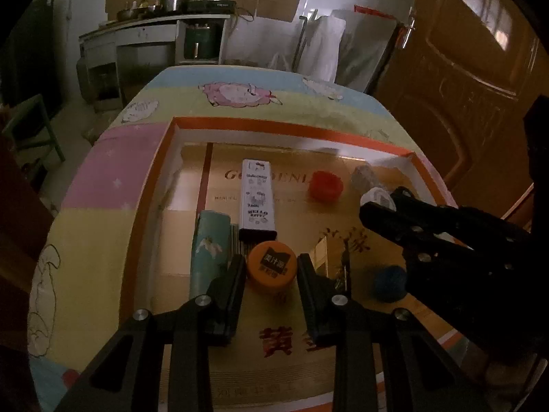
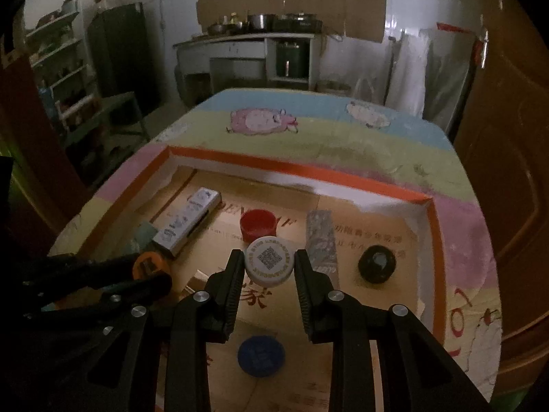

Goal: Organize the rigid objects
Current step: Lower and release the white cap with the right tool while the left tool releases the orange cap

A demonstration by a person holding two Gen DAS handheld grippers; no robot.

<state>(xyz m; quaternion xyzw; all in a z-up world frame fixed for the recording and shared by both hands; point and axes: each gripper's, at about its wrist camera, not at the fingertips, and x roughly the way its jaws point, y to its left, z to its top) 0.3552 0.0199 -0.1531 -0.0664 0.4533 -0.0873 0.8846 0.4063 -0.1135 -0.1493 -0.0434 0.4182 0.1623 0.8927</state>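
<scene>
Midway, I judge: left tool (image 1: 271, 271) clamps the orange cap (image 1: 272, 267), right tool (image 2: 269, 267) clamps the white cap (image 2: 269, 265); red cap (image 2: 258, 229), blue cap (image 2: 261, 355) remain loose at frame centre

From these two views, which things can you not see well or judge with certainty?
- Blue cap: in the left wrist view the right gripper hides its right side.
- Orange cap: in the right wrist view the left gripper's arm covers most of it.
- White cap: whether it rests on the box floor or is lifted cannot be told.
- Print on the white tin: too small and dim to read fully.
</scene>
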